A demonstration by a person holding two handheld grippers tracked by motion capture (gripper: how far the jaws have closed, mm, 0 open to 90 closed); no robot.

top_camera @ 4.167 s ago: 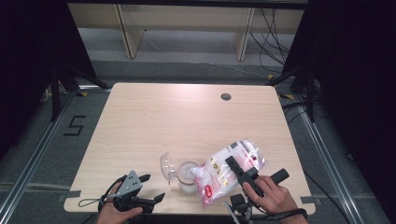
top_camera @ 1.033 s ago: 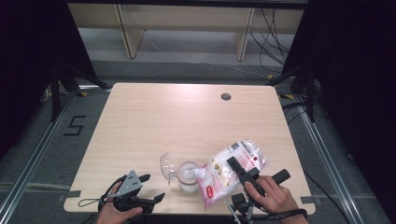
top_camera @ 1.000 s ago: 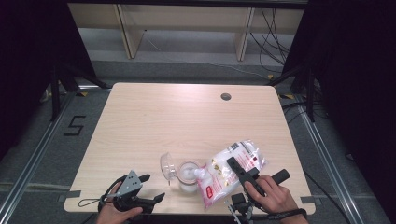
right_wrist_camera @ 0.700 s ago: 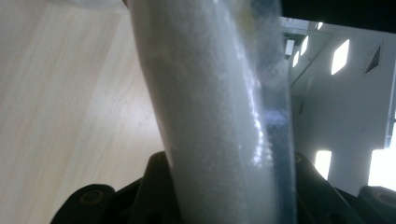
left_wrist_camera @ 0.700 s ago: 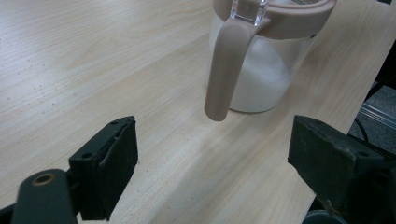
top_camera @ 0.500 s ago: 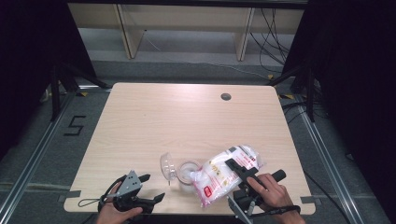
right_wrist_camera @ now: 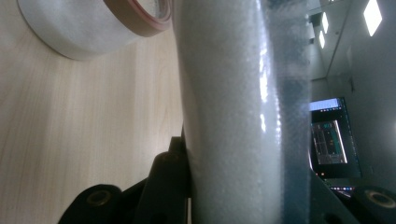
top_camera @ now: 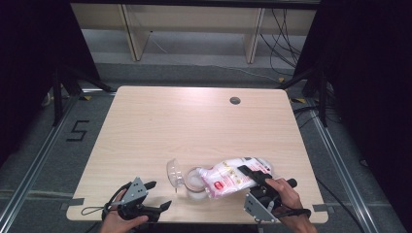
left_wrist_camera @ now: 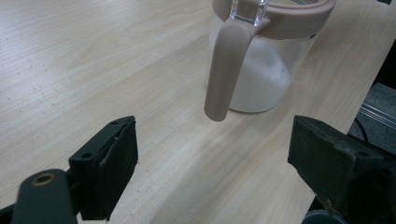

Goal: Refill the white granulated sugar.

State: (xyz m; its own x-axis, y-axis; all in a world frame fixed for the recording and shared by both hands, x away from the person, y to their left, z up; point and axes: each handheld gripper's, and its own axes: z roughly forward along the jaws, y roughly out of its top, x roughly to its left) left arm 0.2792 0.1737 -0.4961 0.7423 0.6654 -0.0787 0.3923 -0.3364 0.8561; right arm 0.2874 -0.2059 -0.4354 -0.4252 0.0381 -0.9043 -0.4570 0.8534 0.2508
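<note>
A clear jar (top_camera: 193, 186) with a brown rim, a brown handle (left_wrist_camera: 223, 74) and white granules inside stands near the table's front edge, its lid (top_camera: 173, 171) flipped open to the left. My right gripper (top_camera: 253, 175) is shut on a white bag (top_camera: 232, 177) with a pink label, tilted so its left end lies over the jar's mouth. Its jaws have just closed a little more on the bag (right_wrist_camera: 233, 116), and the jar (right_wrist_camera: 88, 28) is beyond it. My left gripper (top_camera: 158, 195) rests open at the front left, pointing at the jar (left_wrist_camera: 261, 65), nothing between its jaws.
The light wooden table (top_camera: 194, 126) has a round cable hole (top_camera: 235, 100) at the back right. Shelving stands behind the table. Metal floor rails run along both of its sides.
The right hand has shifted and tipped the bag leftward and lower, bringing its end over the jar. The left gripper has stayed where it was.
</note>
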